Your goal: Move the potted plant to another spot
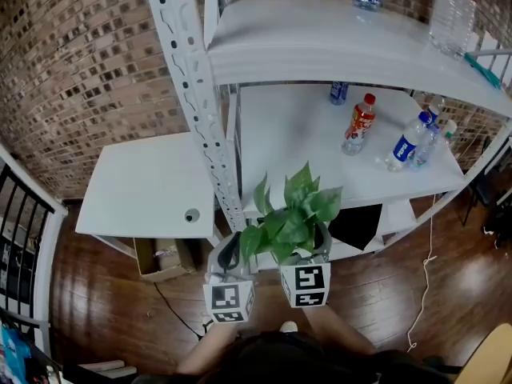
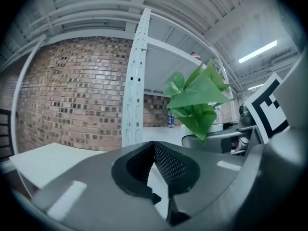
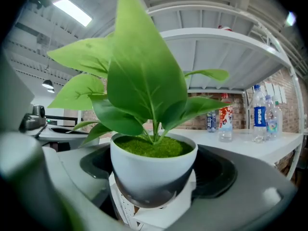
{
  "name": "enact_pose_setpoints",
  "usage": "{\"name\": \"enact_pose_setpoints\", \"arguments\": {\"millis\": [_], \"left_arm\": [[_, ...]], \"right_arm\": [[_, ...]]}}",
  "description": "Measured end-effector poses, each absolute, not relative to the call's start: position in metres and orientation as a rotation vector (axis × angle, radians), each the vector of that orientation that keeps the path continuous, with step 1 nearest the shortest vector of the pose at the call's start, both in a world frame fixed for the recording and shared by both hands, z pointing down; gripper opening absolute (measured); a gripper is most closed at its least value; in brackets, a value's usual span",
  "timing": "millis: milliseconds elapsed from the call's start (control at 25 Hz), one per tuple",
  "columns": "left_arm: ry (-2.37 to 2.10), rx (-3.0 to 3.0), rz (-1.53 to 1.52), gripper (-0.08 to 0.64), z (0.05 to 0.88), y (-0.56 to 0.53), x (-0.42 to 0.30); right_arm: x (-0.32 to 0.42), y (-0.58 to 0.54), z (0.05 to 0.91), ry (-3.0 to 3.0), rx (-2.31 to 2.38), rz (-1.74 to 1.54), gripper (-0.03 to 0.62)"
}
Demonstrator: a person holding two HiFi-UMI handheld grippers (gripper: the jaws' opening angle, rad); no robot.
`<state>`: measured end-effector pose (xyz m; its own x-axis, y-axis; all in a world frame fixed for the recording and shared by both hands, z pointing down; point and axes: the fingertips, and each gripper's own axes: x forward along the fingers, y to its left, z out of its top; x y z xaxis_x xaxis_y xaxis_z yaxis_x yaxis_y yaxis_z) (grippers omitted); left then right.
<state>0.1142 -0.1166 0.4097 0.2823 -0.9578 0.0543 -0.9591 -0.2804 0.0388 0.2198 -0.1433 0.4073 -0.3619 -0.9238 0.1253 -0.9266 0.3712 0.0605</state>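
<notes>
A clear bottle [image 3: 260, 115] standing on the white shelf [image 3: 281, 142] is showing a blue label reading "Pepsi"; labels on the neighbouring bottles [image 3: 224, 121] are proving too small or blurred to read.

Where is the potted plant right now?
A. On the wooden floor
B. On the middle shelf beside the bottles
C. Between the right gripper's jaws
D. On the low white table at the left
C: the right gripper view shows the potted plant with its white pot clamped between the jaws of the right gripper, clear of every surface, while the shelf holds only bottles.
</notes>
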Motion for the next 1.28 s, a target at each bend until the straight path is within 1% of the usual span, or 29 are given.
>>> {"name": "enact_pose_setpoints", "arguments": {"millis": [240, 520, 800, 960, 1080, 1280], "left_arm": [[-1.927, 2.393, 0.017, 0.015, 0.419, -0.11, 0.053], [-1.981, 2.35, 0.035, 0.015, 0.43, -0.116, -0.04], [-1.991, 2.351, 0.066, 0.015, 0.442, -0.134, -0.144], [-1.992, 2.39, 0.091, 0.015, 0.452, -0.151, -0.201], [-2.021, 2.407, 0.097, 0.015, 0.462, -0.165, -0.245], [-2.012, 2.432, 0.063, 0.015, 0.481, -0.18, -0.291]], "right_arm": [[0.158, -0.127, 0.406, -2.551, 1.587, 0.028, 0.486], [0.05, -0.12, 0.41, -2.601, 1.501, 0.047, 0.486], [-0.049, -0.155, 0.427, -2.578, 1.537, 0.034, 0.486], [-0.112, -0.187, 0.448, -2.579, 1.549, -0.034, 0.486], [-0.154, -0.208, 0.474, -2.585, 1.559, -0.021, 0.486], [-0.196, -0.229, 0.518, -2.583, 1.583, -0.015, 0.486]]}}
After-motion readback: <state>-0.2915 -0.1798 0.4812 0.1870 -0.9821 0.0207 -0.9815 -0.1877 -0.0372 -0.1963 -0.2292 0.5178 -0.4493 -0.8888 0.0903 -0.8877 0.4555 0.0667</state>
